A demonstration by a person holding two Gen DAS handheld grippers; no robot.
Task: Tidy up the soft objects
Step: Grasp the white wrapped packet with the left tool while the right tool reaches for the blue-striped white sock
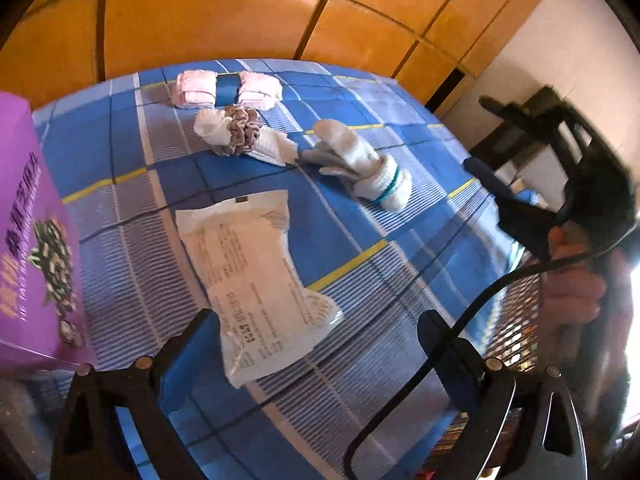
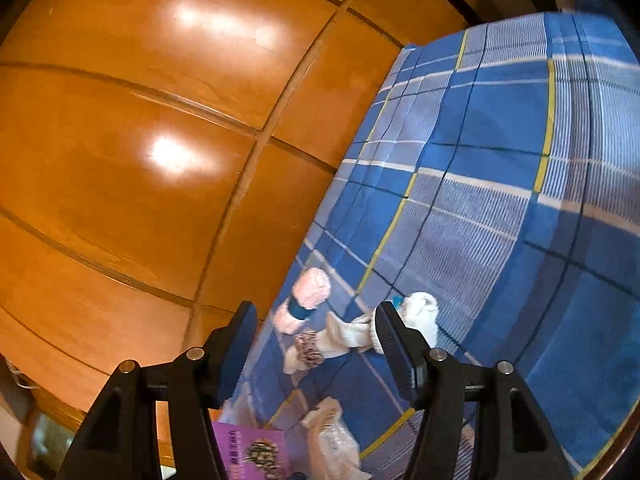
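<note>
Above the checked bedsheet (image 1: 400, 320) both grippers hover spread wide, grasping nothing; left gripper (image 1: 316, 344) straddles the white packet (image 1: 256, 280); right gripper (image 2: 316, 344) tilts sideways.

Printing shows on two things, but none of it can be read: yellow and dark characters beside a picture on the purple cardboard box (image 1: 32, 240) at the bed's left edge, and grey lines on the white plastic packet (image 1: 256, 280) near its front edge.

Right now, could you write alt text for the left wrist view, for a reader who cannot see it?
A white plastic packet lies on a blue checked bedsheet between the left gripper's open fingers. Farther off lie three banded cloth rolls: pink, white with scrunchie, white socks.
</note>
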